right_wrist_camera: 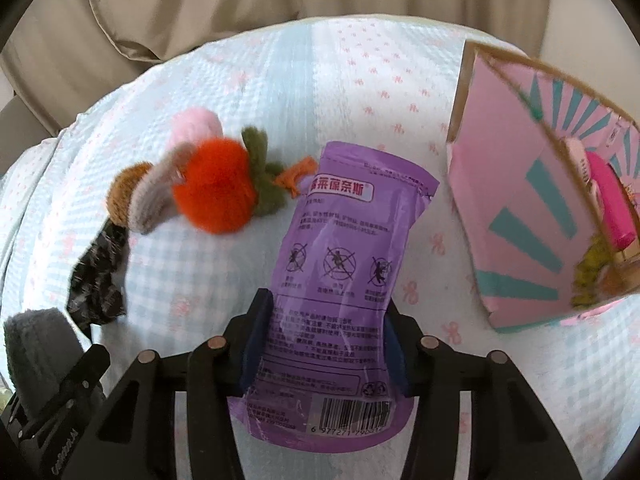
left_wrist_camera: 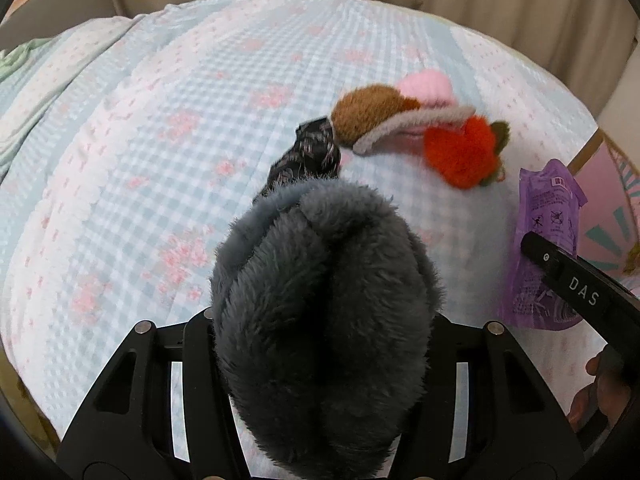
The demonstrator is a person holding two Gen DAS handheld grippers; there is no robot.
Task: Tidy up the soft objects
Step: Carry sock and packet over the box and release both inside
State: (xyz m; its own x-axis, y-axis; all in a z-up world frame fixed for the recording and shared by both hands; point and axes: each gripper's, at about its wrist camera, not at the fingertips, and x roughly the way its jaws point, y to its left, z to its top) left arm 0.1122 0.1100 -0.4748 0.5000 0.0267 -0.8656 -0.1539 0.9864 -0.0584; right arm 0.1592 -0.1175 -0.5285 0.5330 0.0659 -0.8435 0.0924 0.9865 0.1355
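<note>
Over the bed (right_wrist_camera: 352, 80), right gripper (right_wrist_camera: 324, 344) is pinching the pouch (right_wrist_camera: 344, 248), left gripper (left_wrist_camera: 320, 320) is clamping the plush (left_wrist_camera: 324, 312); that slick pouch is probably slipping if tilted toward the box (right_wrist_camera: 520, 216).

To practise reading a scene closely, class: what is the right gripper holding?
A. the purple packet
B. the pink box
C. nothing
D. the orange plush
A: in the right wrist view the right gripper has a finger on each side of the purple packet, while the orange plush lies on the bed and the pink box stands apart to the right.
</note>
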